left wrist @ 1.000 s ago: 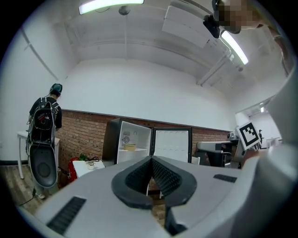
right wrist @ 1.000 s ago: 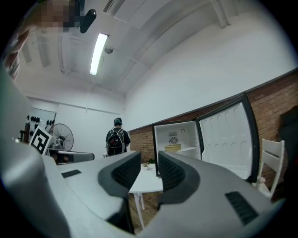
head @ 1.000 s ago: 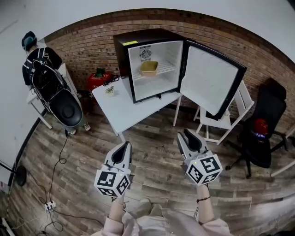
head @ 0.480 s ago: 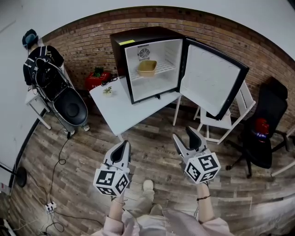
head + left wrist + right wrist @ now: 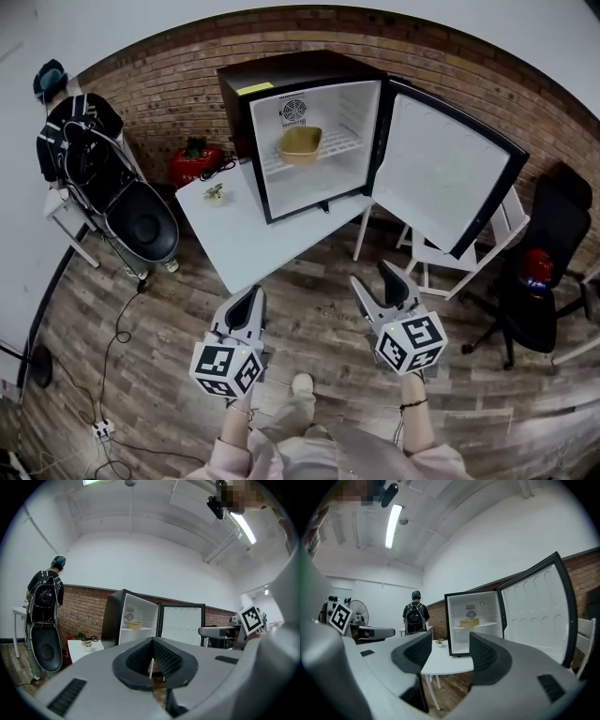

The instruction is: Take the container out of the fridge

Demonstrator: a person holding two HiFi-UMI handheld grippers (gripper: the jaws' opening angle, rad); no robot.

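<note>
Head view first: the tan container [image 5: 301,144] sits on the wire shelf [image 5: 323,148] in the upper half of the mini fridge [image 5: 246,105], towards the left wall, with the door [image 5: 450,178] swung wide open to the right. The fridge stands on a white bench [image 5: 246,234], close to a small plant [image 5: 215,192]. Both tongs hang well short of the bench edge, over the wooden floor. The right tongs [image 5: 375,279] have just been opening and stand spread with nothing between them; the left tongs [image 5: 250,294] are clenched on nothing. From where I stand, the risks lie in the reach: the container sits back from the fridge's opening, so the arm must pass over the bench, and the right tongs could clip the door's edge or the fridge frame on the way in. A pinch on one thin rim might let the container tip or slip on the shelf. A hard bump could also shove the fridge on the bench.
</note>
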